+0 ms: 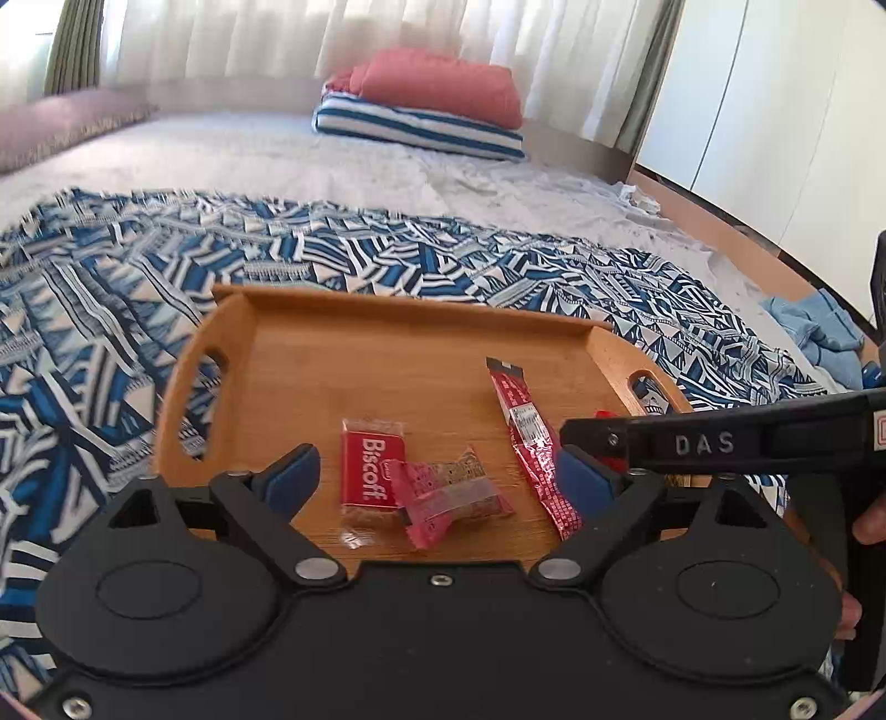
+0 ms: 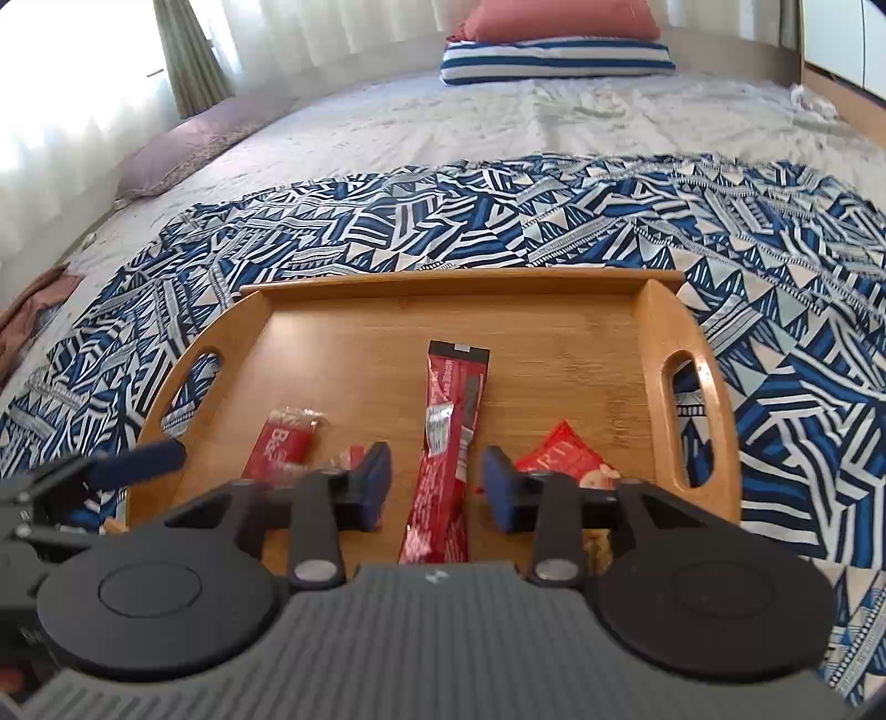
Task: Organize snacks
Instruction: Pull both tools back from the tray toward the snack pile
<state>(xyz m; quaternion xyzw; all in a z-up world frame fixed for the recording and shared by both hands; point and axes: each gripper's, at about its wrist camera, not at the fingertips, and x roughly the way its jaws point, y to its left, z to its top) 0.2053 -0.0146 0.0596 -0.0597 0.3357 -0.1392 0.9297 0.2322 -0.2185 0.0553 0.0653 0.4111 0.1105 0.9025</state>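
Sunlit curtains behind a bed with stacked pillows.

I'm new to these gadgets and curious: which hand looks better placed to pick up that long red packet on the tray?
Probably the right tool: it is open, and the long red packet lies directly between its fingers.

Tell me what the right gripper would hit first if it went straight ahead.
Most likely the long red stick sachet on the wooden tray: it lies between the open right gripper fingers, pointing forward. Height above it is unclear.
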